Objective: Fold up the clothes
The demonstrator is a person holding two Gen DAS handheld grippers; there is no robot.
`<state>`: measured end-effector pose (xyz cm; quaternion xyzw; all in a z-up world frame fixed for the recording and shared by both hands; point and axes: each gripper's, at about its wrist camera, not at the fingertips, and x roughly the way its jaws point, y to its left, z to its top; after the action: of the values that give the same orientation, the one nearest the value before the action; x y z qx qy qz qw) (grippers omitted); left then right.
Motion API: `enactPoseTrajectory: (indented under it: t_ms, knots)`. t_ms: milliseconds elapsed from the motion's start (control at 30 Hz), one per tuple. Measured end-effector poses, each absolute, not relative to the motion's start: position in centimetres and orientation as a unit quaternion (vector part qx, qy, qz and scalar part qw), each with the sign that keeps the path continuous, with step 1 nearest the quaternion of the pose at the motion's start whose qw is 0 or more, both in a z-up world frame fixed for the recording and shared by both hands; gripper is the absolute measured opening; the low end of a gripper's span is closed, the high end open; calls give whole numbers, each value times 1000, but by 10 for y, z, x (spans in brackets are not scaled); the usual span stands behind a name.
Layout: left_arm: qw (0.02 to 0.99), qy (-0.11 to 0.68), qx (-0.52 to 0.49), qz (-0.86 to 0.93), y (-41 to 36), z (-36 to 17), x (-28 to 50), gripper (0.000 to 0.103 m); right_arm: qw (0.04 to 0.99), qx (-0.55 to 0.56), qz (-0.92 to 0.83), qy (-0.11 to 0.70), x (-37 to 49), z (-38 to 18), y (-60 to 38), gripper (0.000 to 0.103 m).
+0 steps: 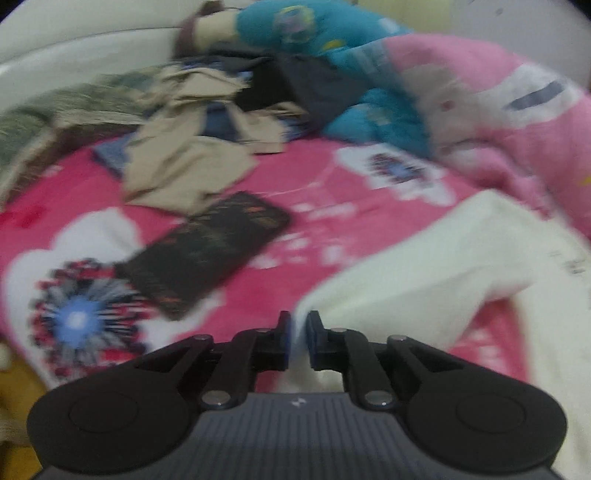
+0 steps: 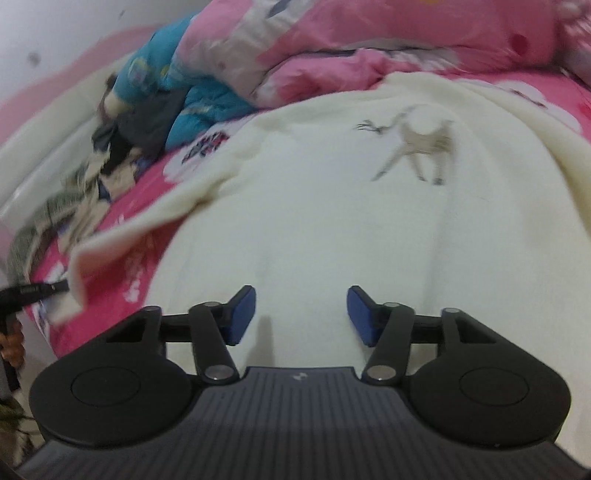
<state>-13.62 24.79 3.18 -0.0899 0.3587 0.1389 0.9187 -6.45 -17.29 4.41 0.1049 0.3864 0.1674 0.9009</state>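
Note:
A cream fleece garment (image 2: 332, 221) with a grey deer print (image 2: 417, 147) lies spread over the pink bedsheet (image 2: 122, 206). My right gripper (image 2: 301, 314) hovers over its near part, jaws open, with nothing between the blue pads (image 2: 242, 314). My left gripper (image 1: 298, 334) is nearly closed, and the garment's (image 1: 424, 266) left corner runs down into the narrow gap between its fingers. In the right wrist view, that left gripper (image 2: 55, 286) shows at the far left, holding the cream flap (image 2: 122, 236) raised off the sheet. Both views are blurred.
A dark folded garment (image 1: 207, 251) lies on the sheet (image 1: 314, 192). Behind it is a heap of beige and dark clothes (image 1: 207, 122). A blue padded item (image 1: 295, 26) and a pink quilt (image 1: 498, 122) are bunched at the back right. A person's hand (image 2: 11, 343) shows at the left edge.

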Motion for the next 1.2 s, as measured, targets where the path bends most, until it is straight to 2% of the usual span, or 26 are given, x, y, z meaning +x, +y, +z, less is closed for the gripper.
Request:
enactPoseTrajectory:
  t_ms: [133, 233, 267, 333, 400, 500, 567, 733, 867, 967, 1000, 1033, 1067, 1100, 1133, 1200]
  knots:
    - [929, 330, -34, 162, 239, 46, -150, 40, 909, 53, 176, 375, -61, 45, -155, 46]
    - [941, 300, -15, 156, 225, 64, -168, 50, 915, 44, 170, 363, -68, 50, -162, 46]
    - [946, 293, -14, 141, 217, 71, -173, 51, 918, 44, 163, 358, -73, 53, -169, 46]
    - [954, 285, -20, 94, 201, 83, -180, 64, 926, 45, 145, 346, -87, 60, -181, 46]
    - [956, 291, -37, 20, 182, 89, -186, 68, 936, 46, 114, 331, -106, 68, -200, 46]
    - [937, 324, -82, -102, 150, 82, -183, 69, 947, 54, 49, 311, -137, 76, -236, 50]
    - [913, 363, -105, -155, 127, 66, -173, 69, 951, 71, 3, 300, -157, 78, -264, 60]
    - [883, 424, -110, -170, 88, 34, -145, 69, 944, 125, -99, 289, -193, 69, -334, 70]
    - [879, 440, -97, -159, 76, 23, -131, 69, 930, 166, -101, 311, -172, 50, -370, 75]
    - [878, 443, -99, -155, 75, 20, -125, 69, 917, 186, -80, 343, -139, 27, -383, 75]
    - [878, 443, -99, -153, 75, 20, -123, 69, 912, 194, -66, 355, -130, 19, -383, 72]
    - [878, 443, -98, -151, 73, 19, -122, 69, 908, 200, -54, 363, -123, 12, -382, 50]
    - [879, 443, -96, -149, 70, 17, -121, 69, 907, 201, -43, 368, -120, 9, -378, 32]
    - [879, 443, -93, -148, 67, 17, -119, 69, 907, 198, -35, 370, -118, 8, -375, 25]
    - [880, 443, -90, -147, 65, 16, -118, 69, 911, 191, -32, 364, -117, 11, -372, 7]
    - [880, 445, -81, -146, 61, 15, -115, 69, 921, 183, -31, 342, -121, 26, -371, 6]
